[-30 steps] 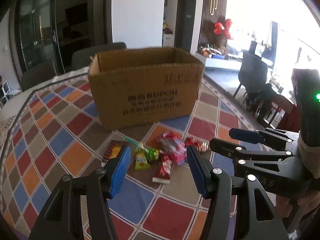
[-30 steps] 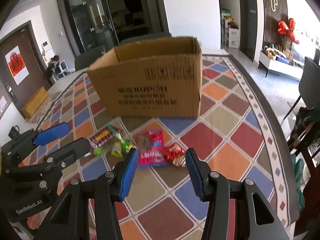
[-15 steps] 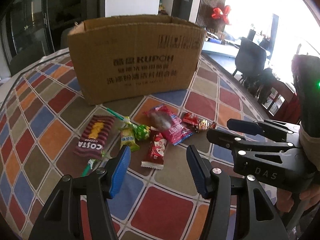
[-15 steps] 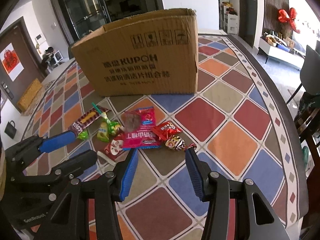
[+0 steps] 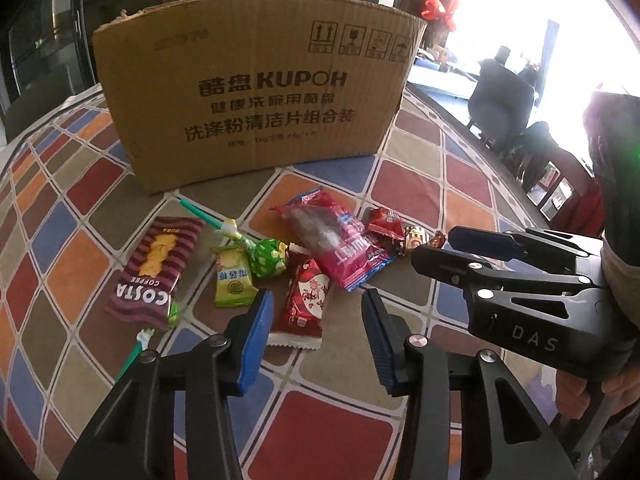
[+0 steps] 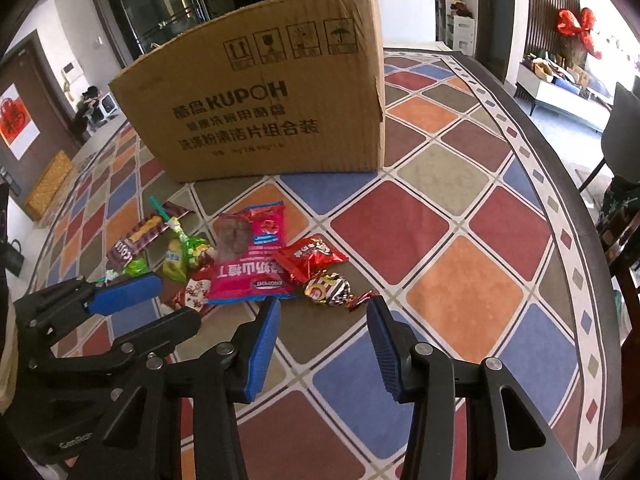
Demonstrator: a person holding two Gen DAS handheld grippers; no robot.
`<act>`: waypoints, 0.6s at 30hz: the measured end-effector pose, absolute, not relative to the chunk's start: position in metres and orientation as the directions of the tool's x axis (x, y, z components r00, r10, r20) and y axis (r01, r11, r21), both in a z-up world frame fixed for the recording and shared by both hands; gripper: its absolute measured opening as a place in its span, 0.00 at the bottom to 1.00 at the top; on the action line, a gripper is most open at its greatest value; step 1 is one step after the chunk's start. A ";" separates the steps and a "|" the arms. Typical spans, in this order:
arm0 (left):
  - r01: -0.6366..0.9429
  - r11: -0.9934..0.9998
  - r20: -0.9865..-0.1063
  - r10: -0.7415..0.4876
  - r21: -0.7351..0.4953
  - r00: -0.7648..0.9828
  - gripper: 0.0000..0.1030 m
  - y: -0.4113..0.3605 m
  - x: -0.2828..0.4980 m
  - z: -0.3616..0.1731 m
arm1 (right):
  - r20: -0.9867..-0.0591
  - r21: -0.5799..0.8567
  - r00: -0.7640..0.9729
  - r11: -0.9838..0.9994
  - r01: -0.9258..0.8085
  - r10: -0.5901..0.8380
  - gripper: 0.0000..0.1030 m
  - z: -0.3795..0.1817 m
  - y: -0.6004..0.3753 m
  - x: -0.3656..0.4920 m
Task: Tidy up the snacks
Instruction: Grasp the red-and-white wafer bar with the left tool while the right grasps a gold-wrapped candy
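The snacks are spread on the patterned tablecloth [image 6: 460, 304] in front of the cardboard box [image 5: 256, 92], none yet placed inside. Nearest the box lies the pink packet [image 5: 340, 248]; further from it, the small red packet [image 5: 304, 300] sits just ahead of the left gripper [image 5: 316, 320], whose jaws are apart with nothing between them. The right gripper [image 6: 324, 328] is likewise apart and empty, with the foil-wrapped candy [image 6: 328, 288] just ahead. Because the wrappers overlap and look slippery, two could be pinched at once, or a flat packet could be pushed across the cloth instead of lifted. Compared with a second earlier, both grippers are seen lower and closer to the pile, and both sets of jaws have just been closing
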State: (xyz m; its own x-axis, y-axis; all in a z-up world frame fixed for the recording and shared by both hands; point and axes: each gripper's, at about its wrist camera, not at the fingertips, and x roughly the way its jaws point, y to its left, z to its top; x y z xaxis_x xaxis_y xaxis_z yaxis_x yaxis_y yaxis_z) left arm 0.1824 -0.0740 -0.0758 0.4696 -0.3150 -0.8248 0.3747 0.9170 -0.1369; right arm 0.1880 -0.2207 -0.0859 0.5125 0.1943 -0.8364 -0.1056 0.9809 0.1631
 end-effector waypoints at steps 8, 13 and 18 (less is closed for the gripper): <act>0.383 0.914 -0.836 -0.311 -0.133 0.453 0.38 -0.079 0.191 -0.084 | -0.848 0.149 0.495 0.981 -0.121 0.190 0.38 -0.092 -0.218 0.198; 0.388 0.913 -0.840 -0.307 -0.128 0.446 0.37 -0.083 0.196 -0.087 | -0.852 0.142 0.490 0.982 -0.126 0.186 0.37 -0.096 -0.219 0.203; 0.386 0.913 -0.843 -0.311 -0.135 0.439 0.37 -0.084 0.199 -0.090 | -0.856 0.130 0.485 0.982 -0.137 0.181 0.37 -0.098 -0.217 0.208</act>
State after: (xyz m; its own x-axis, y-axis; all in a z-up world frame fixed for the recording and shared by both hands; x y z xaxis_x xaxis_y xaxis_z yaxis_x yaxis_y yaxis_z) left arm 0.1993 -0.0835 -0.0896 0.4394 -0.3106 -0.8429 0.3857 0.9127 -0.1352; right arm 0.2081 -0.2170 -0.0985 0.4848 0.1810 -0.8557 -0.1370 0.9820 0.1301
